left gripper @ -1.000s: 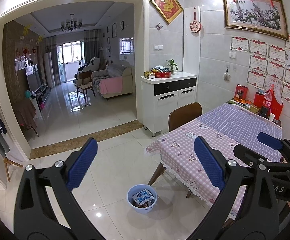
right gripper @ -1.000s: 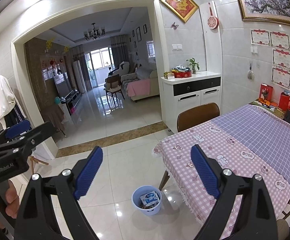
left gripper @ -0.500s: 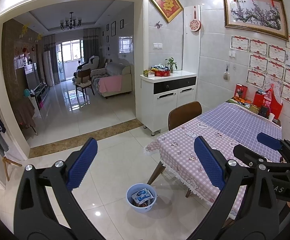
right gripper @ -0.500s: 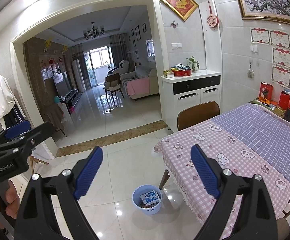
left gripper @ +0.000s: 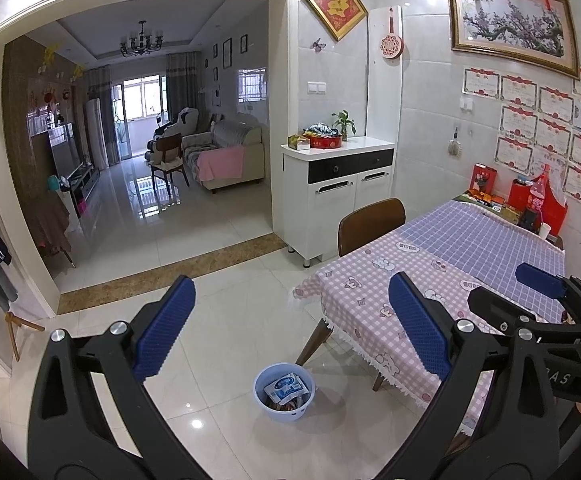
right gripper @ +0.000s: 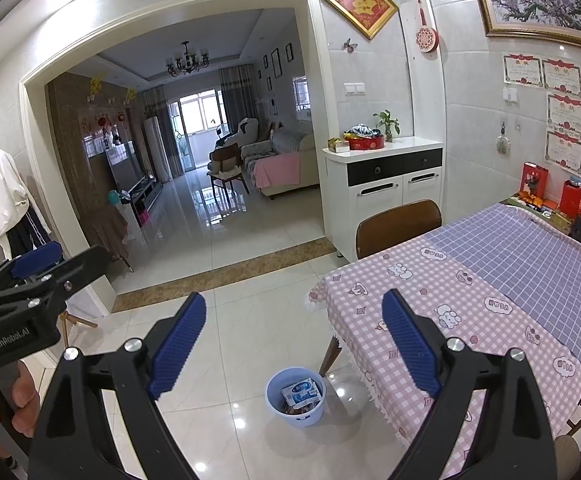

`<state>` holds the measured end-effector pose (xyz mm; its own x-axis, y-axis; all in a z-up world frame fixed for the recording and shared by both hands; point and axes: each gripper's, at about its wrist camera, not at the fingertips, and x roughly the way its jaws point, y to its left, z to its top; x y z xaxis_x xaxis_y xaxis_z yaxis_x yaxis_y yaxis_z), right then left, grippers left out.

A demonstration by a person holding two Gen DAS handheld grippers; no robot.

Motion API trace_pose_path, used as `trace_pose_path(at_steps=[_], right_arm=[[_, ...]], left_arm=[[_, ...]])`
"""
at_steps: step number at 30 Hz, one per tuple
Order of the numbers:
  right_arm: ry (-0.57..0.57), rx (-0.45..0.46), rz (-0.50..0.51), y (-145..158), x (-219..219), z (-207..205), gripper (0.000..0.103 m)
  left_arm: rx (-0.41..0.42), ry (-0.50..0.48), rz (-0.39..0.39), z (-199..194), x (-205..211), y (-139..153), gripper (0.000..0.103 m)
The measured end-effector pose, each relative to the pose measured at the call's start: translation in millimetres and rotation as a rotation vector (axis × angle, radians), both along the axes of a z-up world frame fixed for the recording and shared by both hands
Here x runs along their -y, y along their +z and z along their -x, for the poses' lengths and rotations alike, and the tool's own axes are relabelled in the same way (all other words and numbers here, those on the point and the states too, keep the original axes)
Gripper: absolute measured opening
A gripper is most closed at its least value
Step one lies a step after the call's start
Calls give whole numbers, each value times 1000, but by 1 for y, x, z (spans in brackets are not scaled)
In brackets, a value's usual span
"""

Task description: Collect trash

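A light blue trash bin (left gripper: pixel 285 393) stands on the tiled floor by the table's corner, with a white and blue wrapper (left gripper: pixel 285 386) and other scraps inside. It also shows in the right wrist view (right gripper: pixel 296 396). My left gripper (left gripper: pixel 290 324) is open and empty, held high above the floor. My right gripper (right gripper: pixel 294 340) is open and empty too, at about the same height. The right gripper shows at the right edge of the left wrist view (left gripper: pixel 546 304), and the left gripper at the left edge of the right wrist view (right gripper: pixel 30 280).
A table with a pink and purple checked cloth (left gripper: pixel 442 280) fills the right side, with red boxes and a bottle (left gripper: pixel 534 200) at its far end. A brown chair (left gripper: pixel 370 226) is tucked in. A white cabinet (left gripper: pixel 336 188) stands by the doorway to the living room.
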<state>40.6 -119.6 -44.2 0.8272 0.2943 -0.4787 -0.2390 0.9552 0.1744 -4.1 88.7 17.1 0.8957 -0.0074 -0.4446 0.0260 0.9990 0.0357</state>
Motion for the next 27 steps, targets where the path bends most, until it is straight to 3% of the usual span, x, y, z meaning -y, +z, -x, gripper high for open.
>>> trace_pose_path(at_steps=[27], right_arm=[[35, -56, -23, -7, 32, -43, 88]], left_arm=[[-67, 49, -19, -30, 39, -12, 95]])
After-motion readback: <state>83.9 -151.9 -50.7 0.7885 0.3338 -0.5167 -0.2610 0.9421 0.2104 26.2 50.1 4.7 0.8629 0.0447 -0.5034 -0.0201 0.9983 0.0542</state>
